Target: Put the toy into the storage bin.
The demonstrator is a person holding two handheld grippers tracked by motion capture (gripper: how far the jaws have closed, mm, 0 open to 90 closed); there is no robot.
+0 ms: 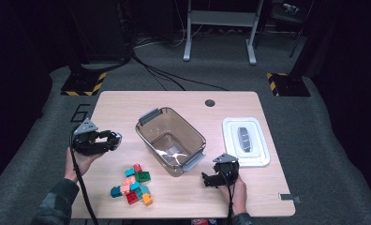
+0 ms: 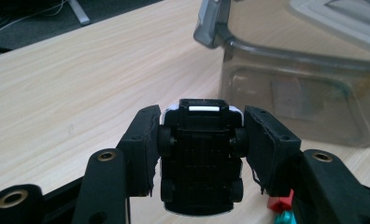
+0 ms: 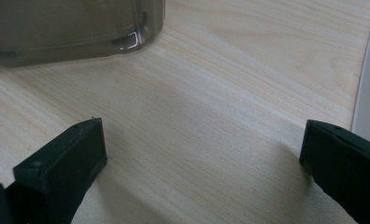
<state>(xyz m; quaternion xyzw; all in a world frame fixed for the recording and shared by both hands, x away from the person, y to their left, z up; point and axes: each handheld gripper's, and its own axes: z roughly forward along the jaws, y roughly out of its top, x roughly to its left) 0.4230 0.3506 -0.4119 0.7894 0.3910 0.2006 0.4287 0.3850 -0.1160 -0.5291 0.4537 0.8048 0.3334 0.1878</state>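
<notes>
Two tongs are in use above a wooden surface (image 1: 127, 105). The left tongs (image 2: 199, 140) pinch a small toy car (image 2: 199, 163), underside toward the camera, wheels and chassis visible, pads pressed on both flanks. In the high view these tongs (image 1: 114, 139) sit at about nine o'clock from the clear bin (image 1: 170, 139), nose pointing toward it. My judgement: the car is held sideways-on and clear of the surface so it can be carried over the near rim and dropped inside.

The right tongs (image 1: 206, 179) rest low at about five o'clock from the bin, spread wide with nothing between them; the right gripper view shows bare wood between the two pads (image 3: 64, 161). They appear parked, possibly ready to steady the bin.

The bin stands open and appears empty. Its white lid (image 1: 245, 140) lies flat at three o'clock, set aside to leave the opening free. A heap of coloured blocks (image 1: 134, 185) lies at seven o'clock from the bin, untouched, likely further items for loading.
</notes>
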